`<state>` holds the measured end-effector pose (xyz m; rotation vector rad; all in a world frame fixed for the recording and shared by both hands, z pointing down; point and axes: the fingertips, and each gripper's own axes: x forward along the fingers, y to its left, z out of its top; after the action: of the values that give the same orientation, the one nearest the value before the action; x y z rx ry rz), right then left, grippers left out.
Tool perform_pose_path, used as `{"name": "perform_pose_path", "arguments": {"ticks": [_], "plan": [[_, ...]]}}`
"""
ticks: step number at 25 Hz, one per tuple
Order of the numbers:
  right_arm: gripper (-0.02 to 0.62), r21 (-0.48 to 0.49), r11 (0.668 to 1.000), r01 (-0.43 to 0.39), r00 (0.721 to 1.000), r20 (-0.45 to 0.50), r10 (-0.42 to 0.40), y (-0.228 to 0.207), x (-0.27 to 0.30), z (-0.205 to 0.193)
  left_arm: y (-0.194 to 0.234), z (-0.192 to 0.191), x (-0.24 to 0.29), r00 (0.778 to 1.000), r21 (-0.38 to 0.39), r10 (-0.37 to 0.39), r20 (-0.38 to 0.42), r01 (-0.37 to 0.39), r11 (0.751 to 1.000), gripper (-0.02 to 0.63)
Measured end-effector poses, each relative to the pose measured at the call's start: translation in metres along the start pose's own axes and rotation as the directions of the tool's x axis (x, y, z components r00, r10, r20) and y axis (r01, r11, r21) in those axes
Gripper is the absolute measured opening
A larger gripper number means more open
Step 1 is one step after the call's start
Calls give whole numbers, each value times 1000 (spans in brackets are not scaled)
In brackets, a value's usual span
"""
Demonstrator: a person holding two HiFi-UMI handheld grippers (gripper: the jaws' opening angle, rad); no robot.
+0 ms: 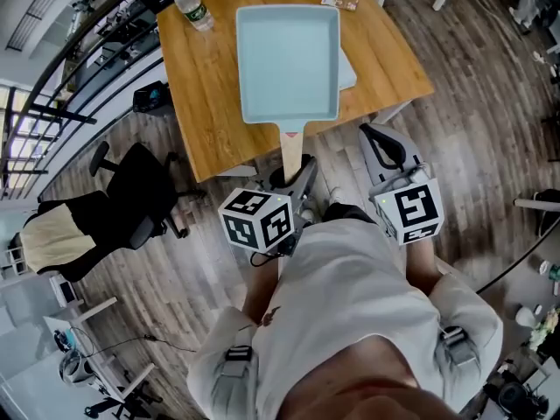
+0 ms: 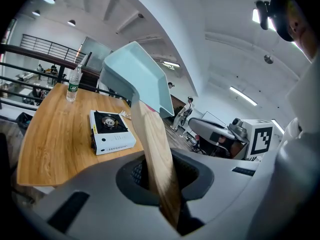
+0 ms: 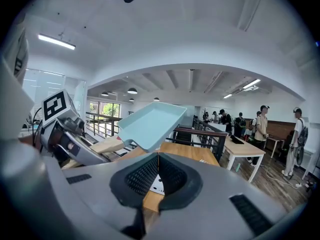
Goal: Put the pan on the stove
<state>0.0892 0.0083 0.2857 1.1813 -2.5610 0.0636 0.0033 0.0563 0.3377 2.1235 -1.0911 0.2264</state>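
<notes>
A light blue square pan with a wooden handle hangs over the wooden table. My left gripper is shut on the handle's end. In the left gripper view the handle runs up from between the jaws to the tilted pan. The white single-burner stove stands on the table below it. In the head view the pan covers the stove except for one white corner. My right gripper hovers off the table's near edge, shut and empty. Its view shows the pan from the side.
A water bottle and a snack packet lie at the table's far end. A black office chair stands to the left on the wood floor. Behind the table runs a railing, with people standing near other tables.
</notes>
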Motion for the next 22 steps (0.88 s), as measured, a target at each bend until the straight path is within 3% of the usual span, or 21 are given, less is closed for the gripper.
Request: {"name": "perform_pose_path", "arguments": {"ticks": [14, 22], "plan": [[21, 2, 995, -103, 995, 10, 103, -38, 16, -9, -4, 13, 26, 994, -33, 105, 29, -104, 994, 55], [21, 9, 994, -113, 993, 14, 113, -56, 34, -6, 3, 27, 41, 993, -28, 118, 31, -117, 993, 55]]}}
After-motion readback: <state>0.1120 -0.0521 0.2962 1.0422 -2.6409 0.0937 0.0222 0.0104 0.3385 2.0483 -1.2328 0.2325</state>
